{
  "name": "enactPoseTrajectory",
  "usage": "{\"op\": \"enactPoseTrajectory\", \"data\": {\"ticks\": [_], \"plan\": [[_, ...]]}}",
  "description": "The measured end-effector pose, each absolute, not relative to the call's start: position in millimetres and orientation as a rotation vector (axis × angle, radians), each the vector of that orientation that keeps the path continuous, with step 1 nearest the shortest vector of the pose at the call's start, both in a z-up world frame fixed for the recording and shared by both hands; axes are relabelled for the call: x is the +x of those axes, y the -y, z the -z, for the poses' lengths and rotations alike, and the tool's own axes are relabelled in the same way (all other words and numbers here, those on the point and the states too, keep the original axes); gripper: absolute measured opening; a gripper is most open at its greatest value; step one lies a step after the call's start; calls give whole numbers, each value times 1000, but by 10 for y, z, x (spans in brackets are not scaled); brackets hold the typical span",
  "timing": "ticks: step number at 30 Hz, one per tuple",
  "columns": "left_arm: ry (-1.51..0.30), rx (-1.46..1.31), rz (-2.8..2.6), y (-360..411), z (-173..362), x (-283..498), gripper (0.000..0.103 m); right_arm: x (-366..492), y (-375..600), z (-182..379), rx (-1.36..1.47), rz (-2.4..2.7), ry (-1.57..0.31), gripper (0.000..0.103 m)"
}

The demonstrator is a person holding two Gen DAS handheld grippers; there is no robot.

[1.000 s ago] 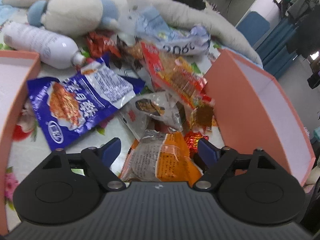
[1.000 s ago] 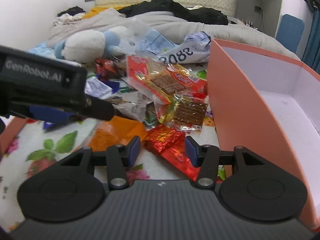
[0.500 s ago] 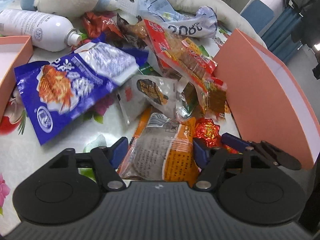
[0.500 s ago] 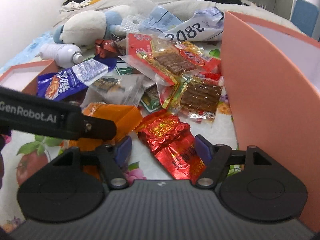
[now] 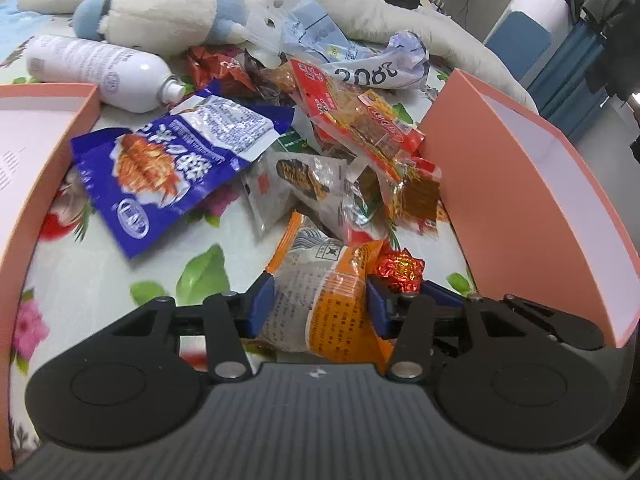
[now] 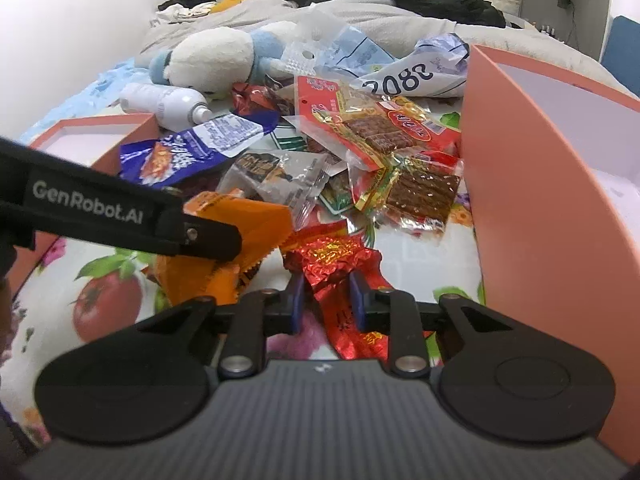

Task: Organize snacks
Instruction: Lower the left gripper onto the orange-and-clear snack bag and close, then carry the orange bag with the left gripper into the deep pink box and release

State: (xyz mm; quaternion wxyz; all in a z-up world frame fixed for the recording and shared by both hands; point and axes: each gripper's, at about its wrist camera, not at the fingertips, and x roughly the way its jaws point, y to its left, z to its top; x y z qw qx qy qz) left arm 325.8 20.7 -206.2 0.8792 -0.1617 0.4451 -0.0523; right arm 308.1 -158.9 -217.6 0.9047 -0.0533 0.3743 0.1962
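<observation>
While both grippers work the near edge of the pile, the left gripper [image 5: 320,304] has its blue pads on either side of an orange packet [image 5: 324,304], jaws closing and already touching its crinkled sides, probably because it is the loose snack lying closest. Just right of those fingers the right gripper [image 6: 326,300] straddles a red foil pack [image 6: 336,264], its jaws closing too, and the foil bunches up between the pads, so the grip looks to have caught. Taking one item in each hand would let two go into a box at once. Beyond the fingertips lie a clear wrapper [image 5: 304,184], a brown jerky strip [image 6: 420,196] and, left of them, a blue bag [image 5: 168,168]. A pink box [image 5: 532,184] stands open right of the fingers and a second box [image 5: 36,168] left of them, likely the destinations. Farthest off rest a white bottle [image 5: 100,68] and a plush toy [image 5: 168,12].
</observation>
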Motion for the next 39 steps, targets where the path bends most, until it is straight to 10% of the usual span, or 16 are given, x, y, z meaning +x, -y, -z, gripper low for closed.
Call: {"op": "enactPoseTrajectory", "data": {"ticks": [39], "plan": [[-729, -291, 75, 276, 564, 2077, 55, 1974, 2305, 638, -1, -374, -486, 21]]}}
